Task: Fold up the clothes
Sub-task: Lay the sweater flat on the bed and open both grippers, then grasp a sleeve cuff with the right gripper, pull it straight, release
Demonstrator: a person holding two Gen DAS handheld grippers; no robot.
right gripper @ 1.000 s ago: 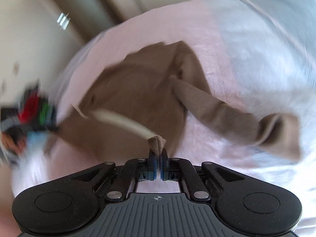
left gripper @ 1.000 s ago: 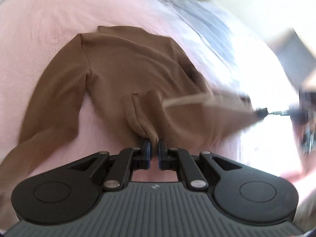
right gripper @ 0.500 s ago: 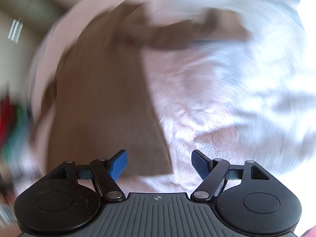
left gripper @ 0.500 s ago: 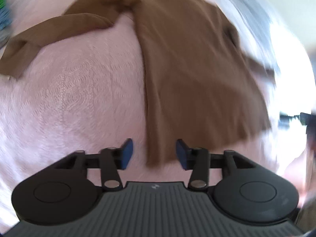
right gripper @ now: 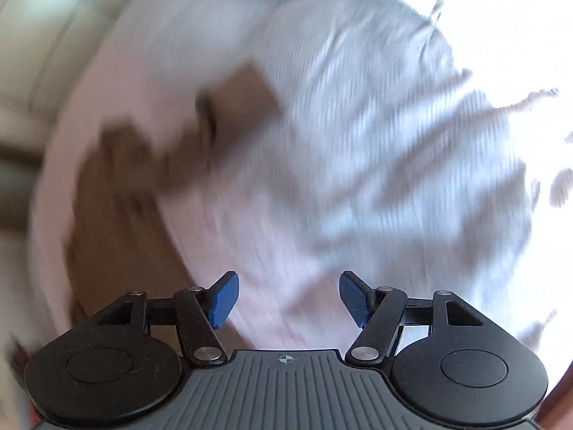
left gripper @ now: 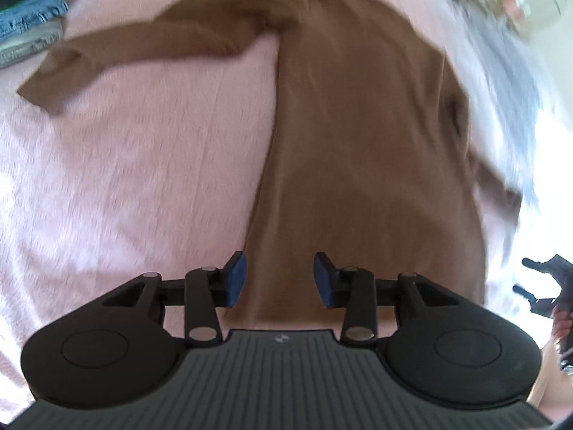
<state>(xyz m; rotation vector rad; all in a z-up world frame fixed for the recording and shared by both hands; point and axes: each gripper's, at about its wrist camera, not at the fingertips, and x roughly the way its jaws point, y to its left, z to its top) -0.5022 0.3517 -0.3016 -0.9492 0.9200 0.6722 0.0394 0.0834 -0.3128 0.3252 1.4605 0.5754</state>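
Note:
A brown long-sleeved top [left gripper: 358, 136] lies flat on the pink bedspread [left gripper: 125, 179], its hem nearest me and one sleeve [left gripper: 136, 50] stretched out to the left. My left gripper [left gripper: 279, 279] is open and empty, just above the hem's left corner. In the blurred right wrist view the top [right gripper: 118, 186] lies to the left, with its other sleeve [right gripper: 243, 96] bent across the bed. My right gripper [right gripper: 286, 299] is open and empty over bare bedspread [right gripper: 272, 251], to the right of the top.
A stack of folded clothes, blue denim and green [left gripper: 28, 10], sits at the far left of the bed. Bright rumpled bedding [right gripper: 394, 143] lies to the right. The other gripper [left gripper: 544, 286] shows at the left wrist view's right edge.
Both grippers were shut on the top's hem a second ago. They have opened and let it drop flat. The right gripper has swung to the right, off the top.

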